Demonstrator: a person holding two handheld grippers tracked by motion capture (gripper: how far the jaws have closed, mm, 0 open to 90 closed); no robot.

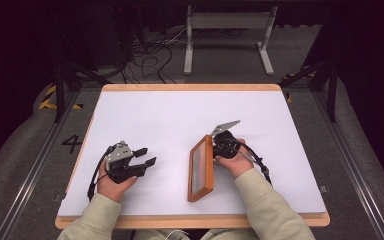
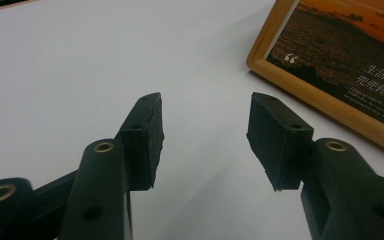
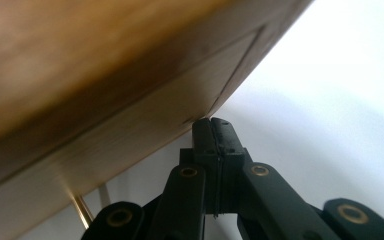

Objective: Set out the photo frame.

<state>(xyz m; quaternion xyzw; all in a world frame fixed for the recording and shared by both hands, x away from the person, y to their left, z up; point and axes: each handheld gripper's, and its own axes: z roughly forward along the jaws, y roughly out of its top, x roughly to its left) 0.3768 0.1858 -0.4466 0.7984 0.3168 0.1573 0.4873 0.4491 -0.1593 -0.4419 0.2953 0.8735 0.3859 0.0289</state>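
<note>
— Two grippers to enter; starting at the fingers. How are the right gripper (image 3: 215, 122)'s jaws standing?

— Clenched, pad on pad, nothing between them. Their tips are pressing against the back edge of the picture frame (image 1: 202, 168), which is tilting up on its long side.

— And the frame's place?

— Lying on the white table (image 1: 145, 120), its long axis running away from the person. The right gripper (image 1: 220, 142) is touching the frame's right side, near the far end.

— Left gripper (image 2: 205, 135)?

— Released, jaws apart and empty, resting well to the frame's left (image 1: 142, 160); the frame's printed face (image 2: 350, 60) is showing ahead and to its right.

— Nearer hand?

— The right; any coming push or lift would likely be turning on that contact.
</note>
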